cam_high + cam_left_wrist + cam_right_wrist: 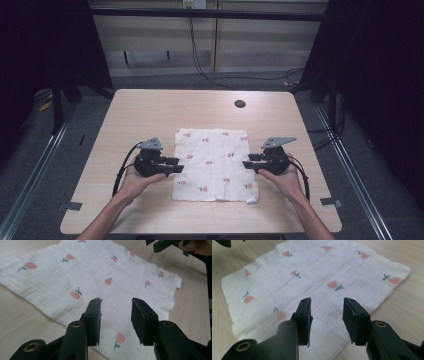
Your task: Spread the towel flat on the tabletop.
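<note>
Muslin cloth [215,164] — square, crinkled, tulip-printed, flat

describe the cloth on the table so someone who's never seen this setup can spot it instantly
Start from the light wooden table with a small dark round hole near its far edge. Lying flat at the table's middle, toward the near edge, between the left claw and the right claw, is the cloth. It is a squarish cream crinkled fabric printed with small pink flowers, with a white tag at one near corner.
</note>
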### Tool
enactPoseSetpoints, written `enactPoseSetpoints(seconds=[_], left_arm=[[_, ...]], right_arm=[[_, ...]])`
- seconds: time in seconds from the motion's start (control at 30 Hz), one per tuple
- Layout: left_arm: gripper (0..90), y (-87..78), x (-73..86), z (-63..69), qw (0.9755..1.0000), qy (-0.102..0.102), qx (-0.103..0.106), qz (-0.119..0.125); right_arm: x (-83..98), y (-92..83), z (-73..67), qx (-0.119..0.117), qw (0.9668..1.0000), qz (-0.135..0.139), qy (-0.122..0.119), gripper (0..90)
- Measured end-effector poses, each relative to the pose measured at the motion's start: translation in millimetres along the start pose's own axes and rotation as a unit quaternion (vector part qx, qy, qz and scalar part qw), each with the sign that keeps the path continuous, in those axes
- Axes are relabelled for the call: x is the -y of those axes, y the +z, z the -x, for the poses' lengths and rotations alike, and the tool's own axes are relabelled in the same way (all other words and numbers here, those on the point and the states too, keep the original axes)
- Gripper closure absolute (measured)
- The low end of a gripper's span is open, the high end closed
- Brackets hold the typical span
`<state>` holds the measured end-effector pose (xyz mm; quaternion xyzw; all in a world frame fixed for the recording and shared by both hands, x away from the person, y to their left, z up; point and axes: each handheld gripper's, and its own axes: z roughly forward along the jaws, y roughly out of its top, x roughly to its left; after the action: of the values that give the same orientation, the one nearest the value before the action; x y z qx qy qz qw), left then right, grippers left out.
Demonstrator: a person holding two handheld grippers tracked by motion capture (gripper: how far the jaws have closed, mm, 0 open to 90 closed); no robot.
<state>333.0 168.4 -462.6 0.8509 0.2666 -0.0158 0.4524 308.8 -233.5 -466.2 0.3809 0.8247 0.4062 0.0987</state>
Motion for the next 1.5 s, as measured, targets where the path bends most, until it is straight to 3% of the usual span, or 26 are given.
enactPoseSetpoints(seconds=[0.1, 0.17, 0.2, 0.3, 0.33, 0.4, 0.43, 0.47, 0.57, 0.6, 0.67, 0.77, 0.87, 1.0, 1.1, 1.17, 1.4, 1.5], left_arm=[[63.6, 3.0, 6.6, 0.1, 1.0000, 0.002, 0.002, -0.003], [65.3, 12.6, 12.1, -1.1, 0.9994, 0.002, -0.001, -0.034], [65.4, 15.5, 12.3, 0.2, 0.9990, 0.014, -0.008, -0.042], [64.7, 22.2, 13.0, 2.0, 0.9988, 0.009, 0.002, -0.048], [63.9, 24.9, 13.0, 5.0, 0.9985, 0.016, 0.003, -0.052], [61.2, 29.3, 12.1, 11.3, 0.9971, 0.040, -0.006, -0.065], [59.3, 29.3, 12.1, 11.3, 0.9971, 0.040, -0.006, -0.065], [58.3, 29.1, 10.5, 11.6, 0.9981, 0.031, 0.004, -0.053], [57.1, 28.1, 9.8, 12.1, 0.9980, 0.037, -0.004, -0.050], [56.8, 27.9, 11.9, 10.7, 0.9984, 0.033, -0.008, -0.045], [56.7, 28.8, 14.9, 8.5, 0.9977, 0.035, -0.018, -0.054], [58.2, 31.6, 16.3, 7.1, 0.9969, 0.040, -0.024, -0.063], [62.8, 37.0, 17.2, 18.1, 0.9947, 0.058, -0.024, -0.082], [68.0, 35.7, 20.9, 19.7, 0.9928, 0.070, -0.030, -0.092], [78.2, 32.5, 23.9, 22.1, 0.9912, 0.087, -0.036, -0.094], [88.3, 27.2, 28.5, 23.9, 0.9913, 0.085, -0.021, -0.098], [89.9, 18.9, 38.3, 29.7, 0.9934, 0.060, 0.013, -0.097], [89.8, 15.1, 41.4, 32.6, 0.9925, 0.063, 0.018, -0.104]], right_arm=[[13.1, 0.0, -2.3, 0.000, 0.9997, -0.022, -0.005, 59.8], [20.3, 2.5, -2.1, -0.003, 0.9997, -0.026, 0.002, 60.2], [23.7, 5.1, -1.6, -0.004, 0.9996, -0.029, 0.006, 59.9], [27.1, 11.1, -1.7, 0.004, 0.9991, -0.041, -0.006, 57.7], [27.2, 11.7, -1.2, 0.006, 0.9992, -0.038, -0.007, 57.1], [27.0, 13.2, -0.1, 0.020, 0.9987, -0.043, -0.016, 54.9], [27.0, 13.2, -0.1, 0.020, 0.9987, -0.043, -0.016, 54.9], [28.8, 16.9, -2.3, 0.039, 0.9969, -0.060, -0.034, 53.3], [29.6, 17.0, -4.8, 0.039, 0.9971, -0.055, -0.035, 60.1], [29.3, 16.1, -6.2, 0.045, 0.9966, -0.056, -0.041, 68.9], [30.2, 16.2, -5.2, 0.035, 0.9975, -0.051, -0.036, 78.3], [31.3, 15.1, -4.5, 0.025, 0.9982, -0.049, -0.023, 85.0], [33.0, 11.4, -5.2, 0.020, 0.9984, -0.050, -0.016, 86.3], [37.8, 5.7, -11.6, 0.007, 0.9988, -0.047, -0.011, 86.4], [40.4, 4.2, -16.1, 0.000, 0.9987, -0.049, -0.014, 86.2], [39.8, 1.1, -18.4, -0.002, 0.9984, -0.055, -0.015, 85.8], [45.3, -6.0, -24.7, -0.026, 0.9981, -0.054, -0.018, 86.7], [46.8, -7.3, -28.4, -0.032, 0.9978, -0.054, -0.019, 86.5]])
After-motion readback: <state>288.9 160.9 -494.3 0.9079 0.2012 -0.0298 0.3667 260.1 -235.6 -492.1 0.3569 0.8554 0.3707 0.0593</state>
